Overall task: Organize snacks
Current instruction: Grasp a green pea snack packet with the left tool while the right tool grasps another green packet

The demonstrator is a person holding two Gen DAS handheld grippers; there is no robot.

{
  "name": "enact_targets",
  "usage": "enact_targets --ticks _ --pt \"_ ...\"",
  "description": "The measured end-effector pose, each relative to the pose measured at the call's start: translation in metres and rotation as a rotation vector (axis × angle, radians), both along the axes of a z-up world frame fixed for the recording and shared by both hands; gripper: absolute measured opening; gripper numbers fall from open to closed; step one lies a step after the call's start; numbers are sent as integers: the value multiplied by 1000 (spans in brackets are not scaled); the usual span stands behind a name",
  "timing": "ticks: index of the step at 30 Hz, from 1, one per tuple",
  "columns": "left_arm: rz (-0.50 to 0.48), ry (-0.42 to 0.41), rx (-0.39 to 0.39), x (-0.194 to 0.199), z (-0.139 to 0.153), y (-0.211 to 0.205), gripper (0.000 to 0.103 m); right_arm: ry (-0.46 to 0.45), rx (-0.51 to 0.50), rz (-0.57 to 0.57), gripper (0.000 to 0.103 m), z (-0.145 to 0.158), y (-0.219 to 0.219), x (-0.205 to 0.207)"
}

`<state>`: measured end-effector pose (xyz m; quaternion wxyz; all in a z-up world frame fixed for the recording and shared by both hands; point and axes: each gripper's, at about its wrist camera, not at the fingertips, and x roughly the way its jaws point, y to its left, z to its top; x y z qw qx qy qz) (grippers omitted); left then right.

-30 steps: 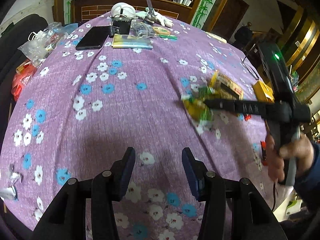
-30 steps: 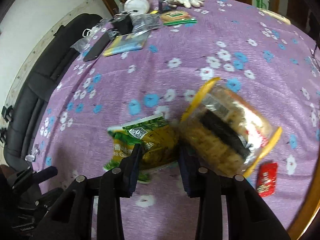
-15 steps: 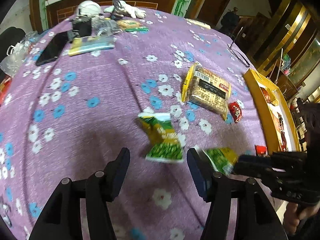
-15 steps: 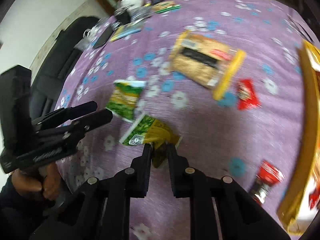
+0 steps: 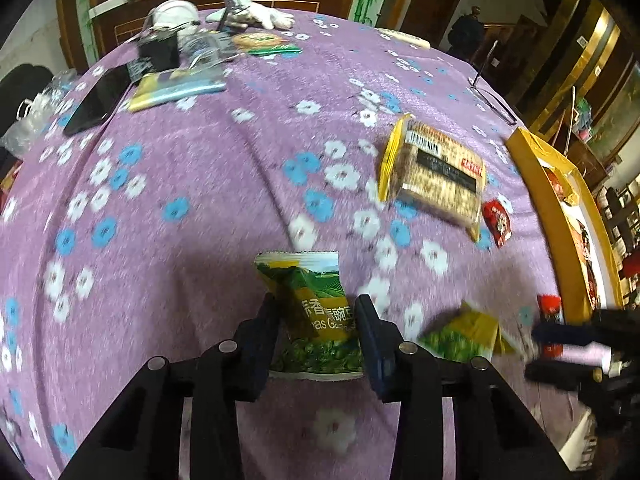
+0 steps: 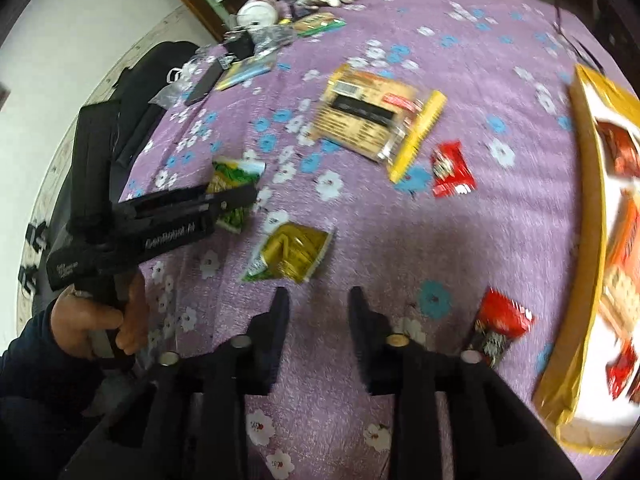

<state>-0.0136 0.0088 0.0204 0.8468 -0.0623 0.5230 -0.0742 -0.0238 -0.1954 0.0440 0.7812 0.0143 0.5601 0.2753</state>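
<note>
Left wrist view: left gripper (image 5: 316, 320), fingers spread, now straddling green pea packet (image 5: 316, 312) on purple surface (image 5: 200, 200). Right gripper (image 6: 316, 308), spread and empty, has just dropped second packet (image 6: 292, 252) short of yellow box (image 6: 588, 208).

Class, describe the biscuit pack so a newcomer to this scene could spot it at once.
Start at the yellow box on the right edge of the purple flowered tablecloth. Just left of it, beyond a small red packet, lies the biscuit pack. It is the largest loose snack: clear wrap over brown biscuits, yellow ends, black label band.
</note>
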Motion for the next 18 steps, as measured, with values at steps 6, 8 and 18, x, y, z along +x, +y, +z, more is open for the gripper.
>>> enact_targets --ticks 6,8,18 --pt "36 0 33 -31 0 17 40 12 83 58 36 3 31 34" --pt "48 0 28 -37 1 21 40 55 106 57 38 -7 40 51" --pt "68 -13 21 -53 -1 28 41 237 141 68 54 -34 35 31"
